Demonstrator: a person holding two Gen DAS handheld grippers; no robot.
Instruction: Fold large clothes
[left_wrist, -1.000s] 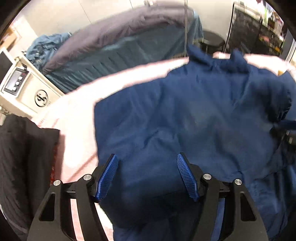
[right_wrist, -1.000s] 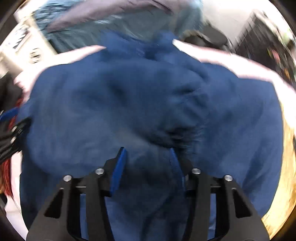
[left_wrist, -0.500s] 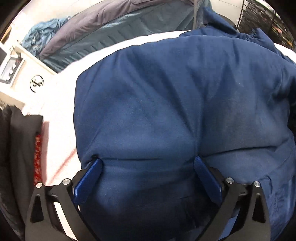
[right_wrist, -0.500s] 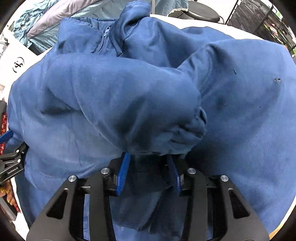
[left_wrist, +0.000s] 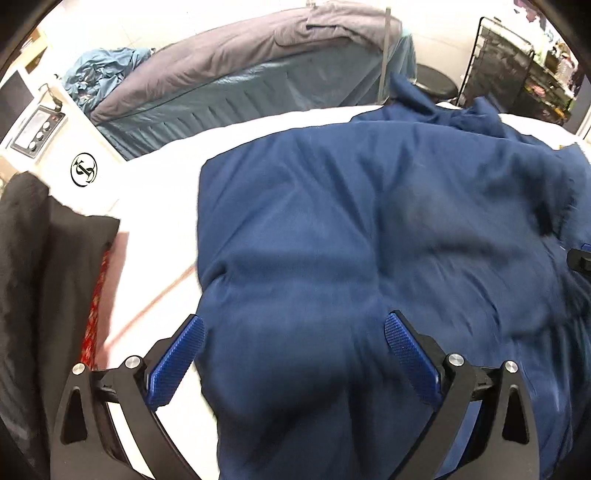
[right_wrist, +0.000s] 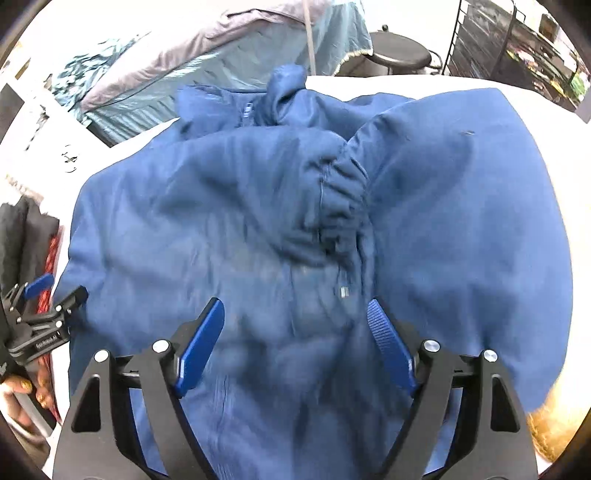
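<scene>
A large dark blue jacket lies spread on the white table, collar at the far end. One sleeve is folded across the body, its gathered cuff near the middle. My left gripper is open wide over the jacket's near left part, its pads clear of the cloth. It also shows at the left edge of the right wrist view as the left gripper. My right gripper hovers above the jacket's near middle. Its jaws are opening and pinch nothing.
A black garment lies at the table's left edge. Behind the table stand a mattress with a grey duvet, a white box with a round logo, a black stool and a wire rack. A person's hand holds the left gripper.
The right gripper has let go of the bunched sleeve, which now lies across the jacket. The left jaws spread wide. Both grippers have drawn back from the cloth.
</scene>
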